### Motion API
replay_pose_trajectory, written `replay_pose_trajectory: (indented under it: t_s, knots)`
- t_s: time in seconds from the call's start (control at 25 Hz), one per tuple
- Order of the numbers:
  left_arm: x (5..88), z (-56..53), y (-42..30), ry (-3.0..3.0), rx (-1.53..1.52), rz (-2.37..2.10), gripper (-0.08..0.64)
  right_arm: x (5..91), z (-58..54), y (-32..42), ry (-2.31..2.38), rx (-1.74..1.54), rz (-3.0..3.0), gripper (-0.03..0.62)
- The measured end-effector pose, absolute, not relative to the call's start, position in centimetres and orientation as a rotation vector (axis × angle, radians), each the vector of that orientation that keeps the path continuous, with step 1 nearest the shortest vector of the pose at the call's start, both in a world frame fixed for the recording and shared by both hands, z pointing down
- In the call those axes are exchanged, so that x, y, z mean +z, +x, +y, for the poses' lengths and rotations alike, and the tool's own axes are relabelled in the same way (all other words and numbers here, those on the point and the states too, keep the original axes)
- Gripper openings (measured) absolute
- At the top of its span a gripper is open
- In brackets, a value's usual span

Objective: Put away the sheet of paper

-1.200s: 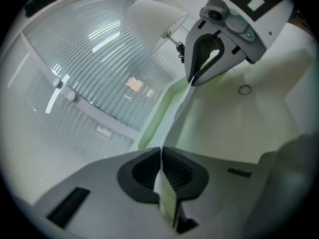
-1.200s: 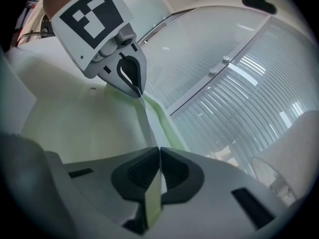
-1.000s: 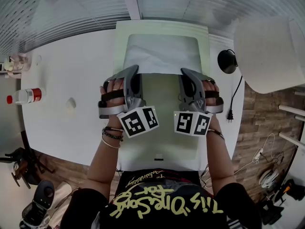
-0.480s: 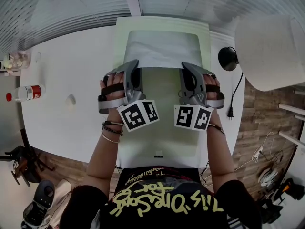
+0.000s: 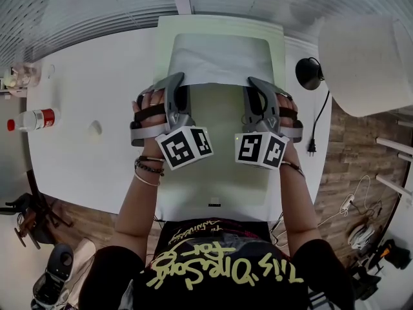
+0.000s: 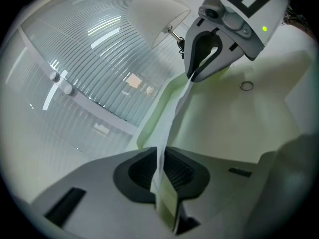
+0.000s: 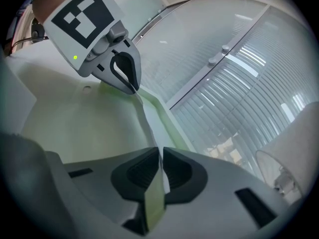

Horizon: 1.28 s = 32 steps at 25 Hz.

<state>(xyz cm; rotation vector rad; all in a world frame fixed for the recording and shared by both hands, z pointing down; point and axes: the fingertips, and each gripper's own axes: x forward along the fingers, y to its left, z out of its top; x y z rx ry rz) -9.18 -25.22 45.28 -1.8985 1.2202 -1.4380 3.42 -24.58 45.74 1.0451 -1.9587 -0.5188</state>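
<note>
Left gripper [image 5: 175,79] and right gripper [image 5: 253,82] pinch the paper [image 5: 219,57], jaws nearly shut, left just loosening; a slip there could drop that corner.

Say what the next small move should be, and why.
Probably lift both grippers together: the left gripper and right gripper are each shut on the near edge of the sheet of paper, which otherwise lies on the green mat.

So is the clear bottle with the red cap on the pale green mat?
No, the clear red-capped bottle is at the white table's left edge, well away from the pale green mat.
</note>
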Motion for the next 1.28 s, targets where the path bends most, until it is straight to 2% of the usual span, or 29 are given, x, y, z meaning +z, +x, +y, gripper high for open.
replay_pose_trajectory:
  t_s: [0.12,0.2,0.64,1.28]
  knots:
    - [45.3,-25.2,-9.4,-1.907,-1.451,1.213,0.085,45.7,-24.6,3.4,1.047,-0.500,-1.962,0.019]
    - [45.4,-25.0,-9.6,-1.906,-1.460,1.210,0.097,45.7,-24.5,3.3,1.042,-0.494,-1.963,0.063]
    - [46.3,-24.3,-10.2,-1.936,-1.534,1.178,0.177,46.7,-23.8,2.9,0.983,-0.471,-1.961,0.126]
    - [46.7,-23.1,-10.4,-1.898,-1.555,1.165,0.192,47.5,-22.5,2.4,0.945,-0.434,-1.958,0.149]
